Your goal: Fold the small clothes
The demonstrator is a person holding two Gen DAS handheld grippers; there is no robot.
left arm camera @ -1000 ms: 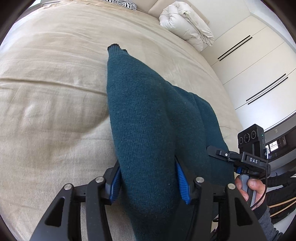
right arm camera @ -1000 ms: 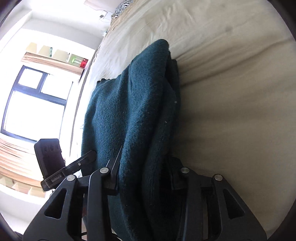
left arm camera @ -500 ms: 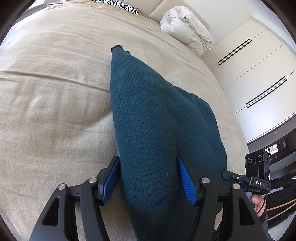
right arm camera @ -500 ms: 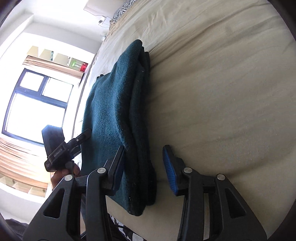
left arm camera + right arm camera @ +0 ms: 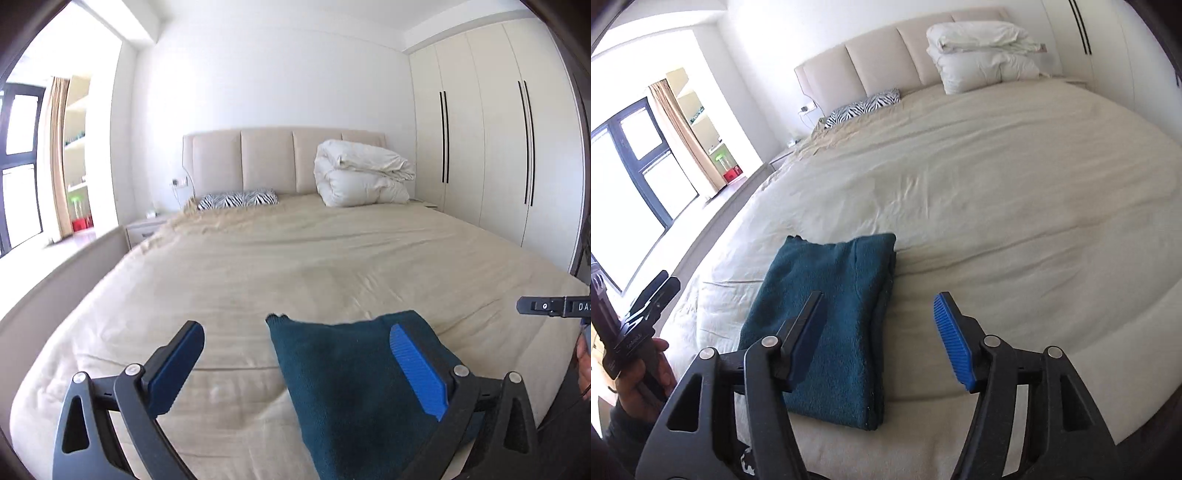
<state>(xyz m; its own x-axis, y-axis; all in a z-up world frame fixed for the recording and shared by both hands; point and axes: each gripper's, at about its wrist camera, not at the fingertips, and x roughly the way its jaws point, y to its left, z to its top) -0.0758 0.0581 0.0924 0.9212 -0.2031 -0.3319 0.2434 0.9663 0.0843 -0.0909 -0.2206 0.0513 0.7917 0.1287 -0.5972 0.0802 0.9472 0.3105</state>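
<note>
A dark teal knit garment (image 5: 831,302) lies folded into a flat rectangle near the foot of the beige bed (image 5: 997,192). It also shows in the left wrist view (image 5: 343,376). My left gripper (image 5: 295,365) is open and empty, raised above the bed, with the garment under its right finger. My right gripper (image 5: 879,328) is open and empty, above the garment's right edge. The left gripper's body (image 5: 639,317) shows in the right wrist view at the left; the right gripper's body (image 5: 554,306) shows at the left wrist view's right edge.
A folded white duvet (image 5: 362,177) and a zebra-print pillow (image 5: 238,199) lie by the padded headboard (image 5: 277,158). Wardrobe doors (image 5: 498,140) stand on the right. A window (image 5: 628,177) and a nightstand (image 5: 144,227) are on the left.
Both grippers have opened, let go of the garment and pulled back and up. The garment now lies folded on the bed.
</note>
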